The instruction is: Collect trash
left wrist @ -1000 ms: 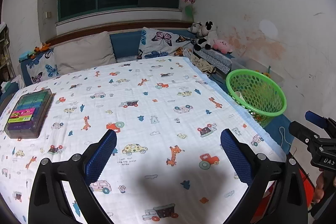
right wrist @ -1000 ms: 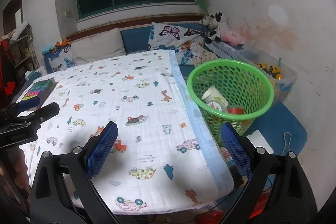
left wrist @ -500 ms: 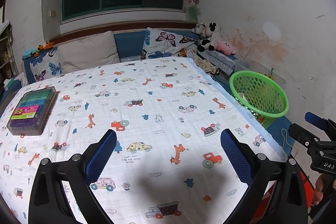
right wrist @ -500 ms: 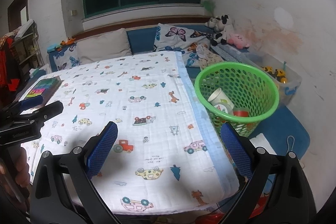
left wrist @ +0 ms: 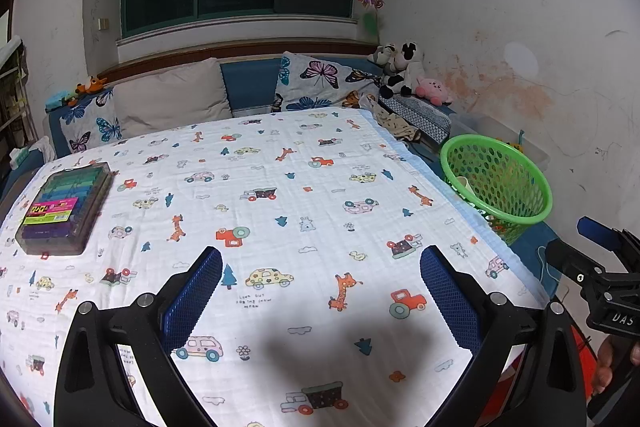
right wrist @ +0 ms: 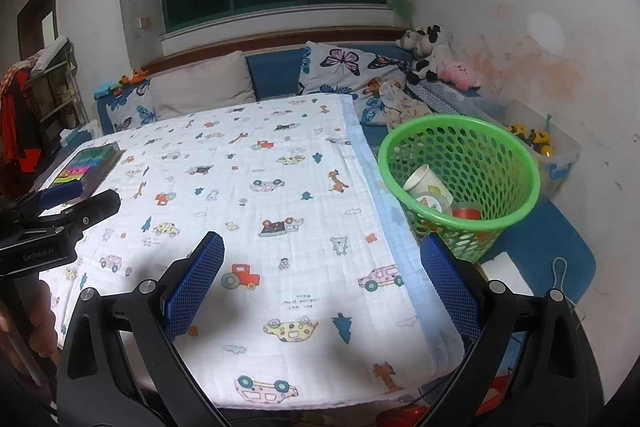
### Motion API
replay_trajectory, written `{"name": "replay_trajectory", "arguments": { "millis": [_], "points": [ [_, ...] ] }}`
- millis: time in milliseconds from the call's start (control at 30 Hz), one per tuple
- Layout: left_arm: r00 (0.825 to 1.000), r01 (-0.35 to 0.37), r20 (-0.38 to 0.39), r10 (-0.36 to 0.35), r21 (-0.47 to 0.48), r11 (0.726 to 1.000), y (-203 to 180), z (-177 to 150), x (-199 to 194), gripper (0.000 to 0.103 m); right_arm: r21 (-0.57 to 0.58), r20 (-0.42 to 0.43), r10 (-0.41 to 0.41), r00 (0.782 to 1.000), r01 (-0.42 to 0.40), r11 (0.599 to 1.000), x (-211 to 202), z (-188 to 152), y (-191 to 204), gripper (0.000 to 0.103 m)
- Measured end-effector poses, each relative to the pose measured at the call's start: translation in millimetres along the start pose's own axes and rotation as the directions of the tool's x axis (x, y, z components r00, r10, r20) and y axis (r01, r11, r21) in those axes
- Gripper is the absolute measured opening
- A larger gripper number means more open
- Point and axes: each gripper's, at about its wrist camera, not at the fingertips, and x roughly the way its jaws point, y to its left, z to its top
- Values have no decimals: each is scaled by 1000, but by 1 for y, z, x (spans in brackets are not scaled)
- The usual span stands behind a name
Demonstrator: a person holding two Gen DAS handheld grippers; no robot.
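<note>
Right wrist view is showing both grippers hanging released and empty over the cartoon-print blanket, the paper cups lying inside the green perforated plastic basket, so scanning for leftovers seems wise.

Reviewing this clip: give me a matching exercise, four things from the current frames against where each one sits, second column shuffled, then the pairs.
Things:
1. paper cup
2. marker case
3. pink plush
4. clear toy bin

Places:
A. on the printed blanket, near its left edge
B. by the wall, behind the green basket
C. inside the green basket
D. on the ledge at the bed's far right corner, beside the cow plush

Pairs: 1-C, 2-A, 3-D, 4-B
</note>
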Motion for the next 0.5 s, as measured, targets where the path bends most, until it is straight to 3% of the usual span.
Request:
{"name": "replay_trajectory", "arguments": {
  "millis": [500],
  "points": [
    [1000,-16,11,16,-12,1000,5,0,-1,96,-12,3,21,1000,-21,1000,2,-1,5,98]
  ]
}}
